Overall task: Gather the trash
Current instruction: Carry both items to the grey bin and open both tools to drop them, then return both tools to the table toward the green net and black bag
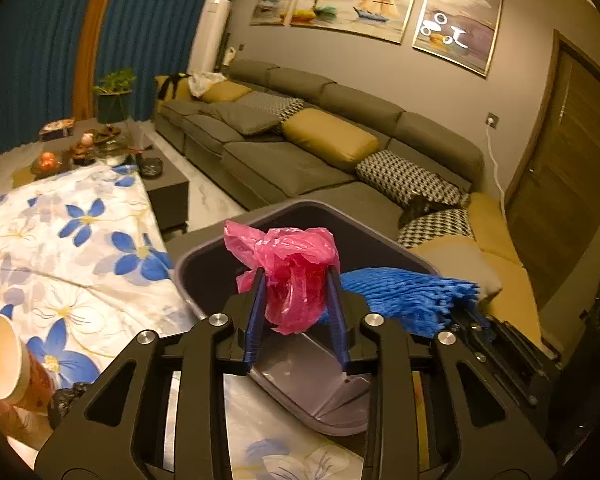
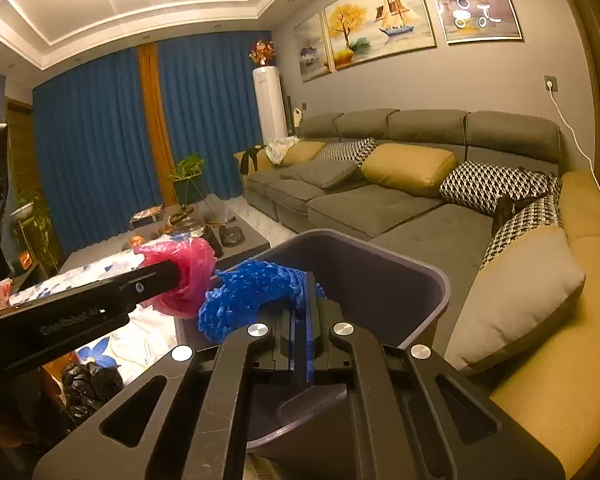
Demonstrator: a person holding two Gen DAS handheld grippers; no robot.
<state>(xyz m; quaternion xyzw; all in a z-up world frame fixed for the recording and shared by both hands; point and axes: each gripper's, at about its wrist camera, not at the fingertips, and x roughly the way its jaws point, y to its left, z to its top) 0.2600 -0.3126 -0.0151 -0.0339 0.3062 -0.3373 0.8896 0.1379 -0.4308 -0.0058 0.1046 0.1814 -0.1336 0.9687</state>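
Note:
A crumpled pink plastic bag [image 1: 296, 276] sits between the blue pads of my left gripper [image 1: 296, 272], which is shut on it above the open mouth of a dark grey bin [image 1: 204, 256]. My right gripper [image 2: 306, 278] is shut on a blue foam net [image 2: 252, 292]; the net bulges out to the left over the bin's rim [image 2: 444, 284]. In the left wrist view the blue net [image 1: 412, 296] hangs just right of the pink bag. In the right wrist view the left gripper's finger [image 2: 152, 282] and the pink bag [image 2: 192, 272] lie left of the net.
A table with a blue-flowered cloth [image 1: 80, 240] stands left of the bin. On it are a tipped paper cup [image 1: 8, 360] and a crumpled black bag [image 2: 92, 384]. A grey corner sofa [image 1: 300, 160] with cushions runs behind and to the right. A cluttered low table [image 1: 80, 148] is farther back.

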